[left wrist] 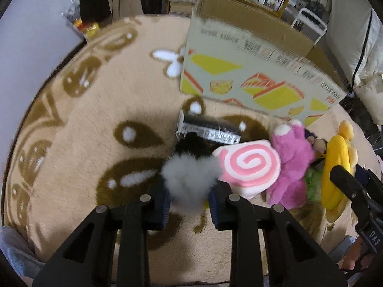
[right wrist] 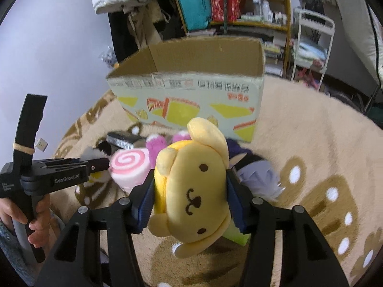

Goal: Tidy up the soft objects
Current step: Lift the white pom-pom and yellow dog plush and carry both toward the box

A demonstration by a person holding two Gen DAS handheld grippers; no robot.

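Each hand-held gripper is matte black plastic: the left hand-held gripper [left wrist: 190, 205] and right hand-held gripper [right wrist: 190, 203] carry dark blue ribbed pads [right wrist: 146, 205] and round silver screws [right wrist: 124, 201]. White "GenRobot.AI" lettering marks the left body. A tan elastic band rings its upright bar. Bare fingers [right wrist: 38, 224] grip the handle beside what seems a grey-blue sleeve.

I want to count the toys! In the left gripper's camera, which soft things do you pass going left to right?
Fluffy grey toy → pink swirl plush → pink plush animal → yellow dog plush.
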